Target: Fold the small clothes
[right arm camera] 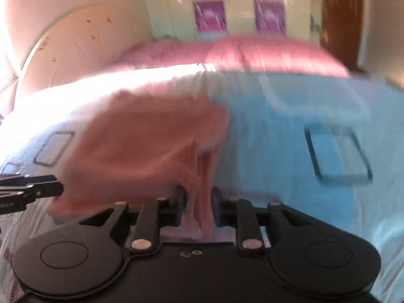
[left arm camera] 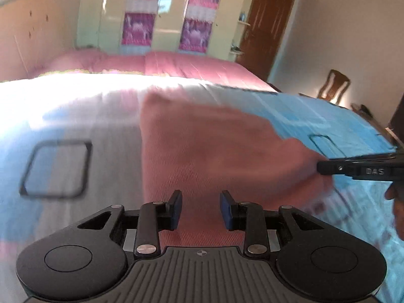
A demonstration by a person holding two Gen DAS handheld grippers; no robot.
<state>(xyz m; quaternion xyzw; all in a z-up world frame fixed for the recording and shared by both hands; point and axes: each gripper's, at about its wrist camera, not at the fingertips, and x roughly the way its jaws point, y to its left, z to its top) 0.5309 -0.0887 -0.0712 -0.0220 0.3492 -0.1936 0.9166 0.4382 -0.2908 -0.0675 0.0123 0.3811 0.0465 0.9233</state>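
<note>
A pink knitted cloth (left arm camera: 214, 146) lies on the blue and white bedsheet (left arm camera: 75, 116). My left gripper (left arm camera: 200, 210) hovers over the cloth's near part. Its jaws stand apart, the fabric runs flat beneath the gap, and neither pad presses on it. In the right wrist view the right gripper (right arm camera: 198, 202) is shut on a bunched fold of the pink cloth (right arm camera: 141, 136), which rises in vertical creases between the pads. From the left wrist view the right gripper (left arm camera: 322, 169) shows at the cloth's right edge. The left gripper (right arm camera: 59, 189) is at the cloth's left edge.
The sheet has dark square outlines (left arm camera: 55, 169) printed on it. Pink pillows (left arm camera: 164, 63) lie at the head of the bed, in front of a wardrobe (left arm camera: 169, 12). A wooden door (left arm camera: 267, 25) and a chair (left arm camera: 333, 85) are to the right. Part of a hand (left arm camera: 396, 202) shows at the right edge.
</note>
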